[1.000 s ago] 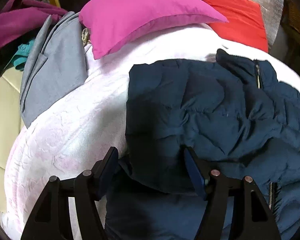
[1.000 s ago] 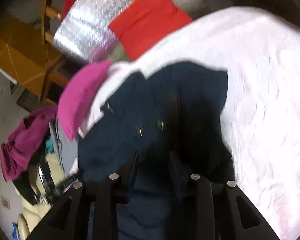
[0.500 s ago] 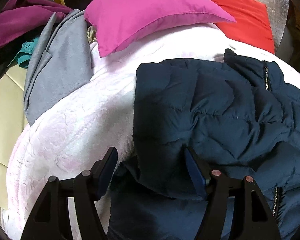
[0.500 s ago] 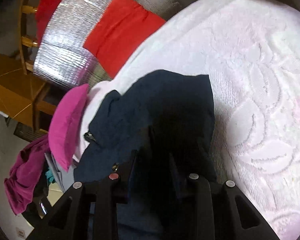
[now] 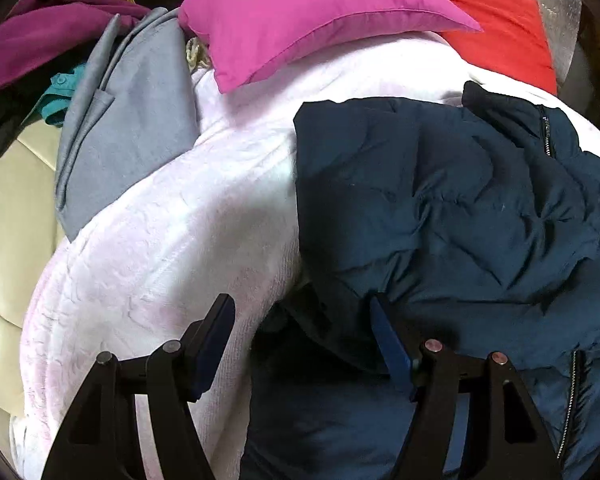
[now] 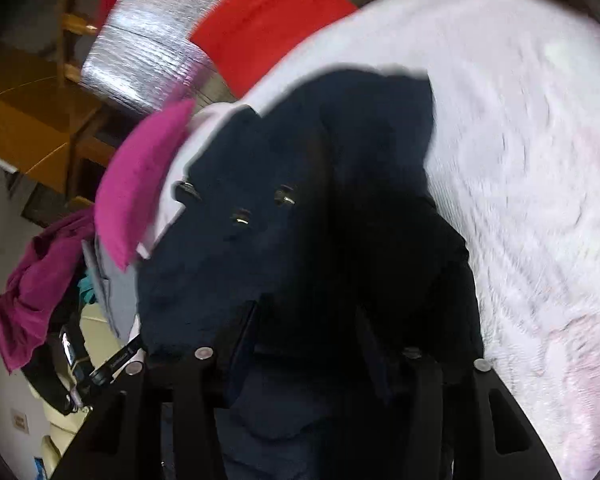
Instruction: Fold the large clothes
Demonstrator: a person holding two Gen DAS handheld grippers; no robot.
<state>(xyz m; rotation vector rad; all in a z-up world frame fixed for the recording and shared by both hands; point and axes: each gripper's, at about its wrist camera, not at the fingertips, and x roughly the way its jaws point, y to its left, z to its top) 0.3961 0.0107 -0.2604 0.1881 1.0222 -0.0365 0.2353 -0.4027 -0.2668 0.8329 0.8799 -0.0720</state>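
Note:
A dark navy quilted jacket (image 5: 452, 208) lies on a pale pink bedspread (image 5: 172, 248), one sleeve folded across its body, zipper toward the right. My left gripper (image 5: 300, 312) is open just above the jacket's near left edge, holding nothing. In the right wrist view the same jacket (image 6: 284, 208) fills the middle, blurred by motion. My right gripper (image 6: 308, 320) has its fingers part-way apart with jacket cloth between and over them; whether they pinch it is hidden.
A magenta pillow (image 5: 312, 12) and a red pillow (image 5: 496, 16) lie at the head of the bed. A grey garment (image 5: 124, 120) and a purple garment (image 5: 40, 36) are piled at the left, over a cream sofa (image 5: 8, 216). A silver quilted panel (image 6: 148, 40) stands behind.
The left gripper drifted slightly, still open over the jacket's edge. The right gripper swung and tilted over the jacket; its fingers now stand wider apart than half a second ago.

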